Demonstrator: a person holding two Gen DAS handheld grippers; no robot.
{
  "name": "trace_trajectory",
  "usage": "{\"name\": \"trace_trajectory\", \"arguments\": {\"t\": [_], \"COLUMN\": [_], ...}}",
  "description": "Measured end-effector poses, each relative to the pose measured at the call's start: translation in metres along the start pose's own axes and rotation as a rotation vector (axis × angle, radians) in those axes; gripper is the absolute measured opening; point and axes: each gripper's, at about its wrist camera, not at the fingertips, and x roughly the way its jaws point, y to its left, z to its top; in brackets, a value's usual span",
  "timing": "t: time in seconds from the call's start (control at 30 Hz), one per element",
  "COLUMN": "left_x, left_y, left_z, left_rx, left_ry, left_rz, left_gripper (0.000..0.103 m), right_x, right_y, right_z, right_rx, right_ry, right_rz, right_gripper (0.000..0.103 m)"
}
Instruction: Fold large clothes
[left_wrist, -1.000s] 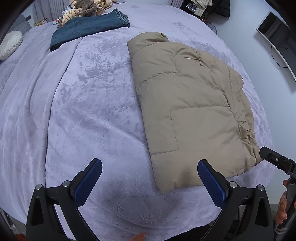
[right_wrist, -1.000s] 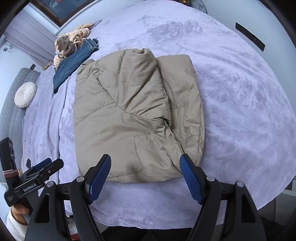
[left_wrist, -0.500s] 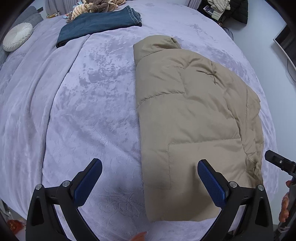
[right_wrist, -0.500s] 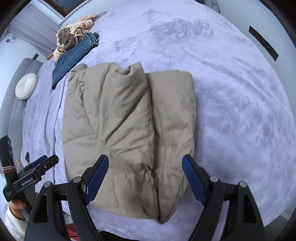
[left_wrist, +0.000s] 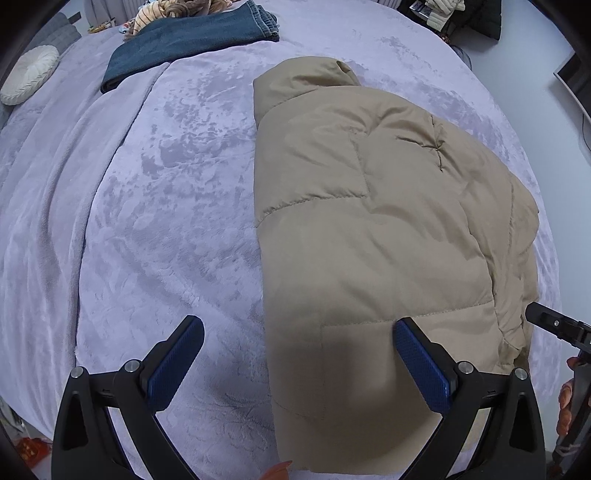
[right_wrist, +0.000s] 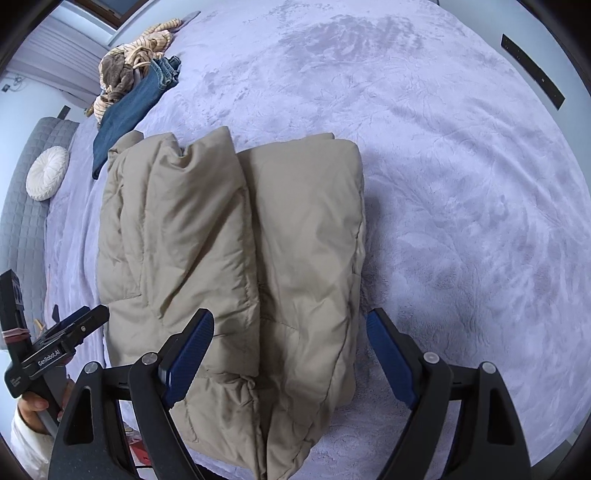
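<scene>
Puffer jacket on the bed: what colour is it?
Plain beige-tan puffer jacket, quilted; clearest in the right wrist view.

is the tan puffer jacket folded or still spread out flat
Folded: the tan puffer jacket lies on the bed as a narrow bundle, its sides doubled inward and meeting along a middle crease.

Tan jacket (left_wrist: 388, 229): matt quilted cloth, puffy. Bed blanket (left_wrist: 166, 221): plush lilac fleece w/ crushed nap. Jeans (left_wrist: 192, 40): denim. My pads (left_wrist: 421, 363): textured blue rubber, frames matt black plastic.
</scene>
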Motion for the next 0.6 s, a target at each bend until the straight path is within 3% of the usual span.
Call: {"name": "trace_trajectory", "arguments": {"t": [0.37, 0.6], "left_x": [0.010, 0.015], "left_y": [-0.001, 0.014], "left_z": [0.013, 0.023], "left_rx": [0.011, -0.021], "left_ry": [0.005, 0.004], "left_rz": [-0.027, -0.164], "left_gripper": [0.103, 0.103], "right_x": [0.016, 0.023], "right_y": [-0.024, -0.036], "right_z": [0.015, 0.022], "right_rx": [0.039, 0.057], "right_ry": [0.012, 0.021], "right_rz": [0.016, 0.102], "right_gripper": [0.087, 0.087]}}
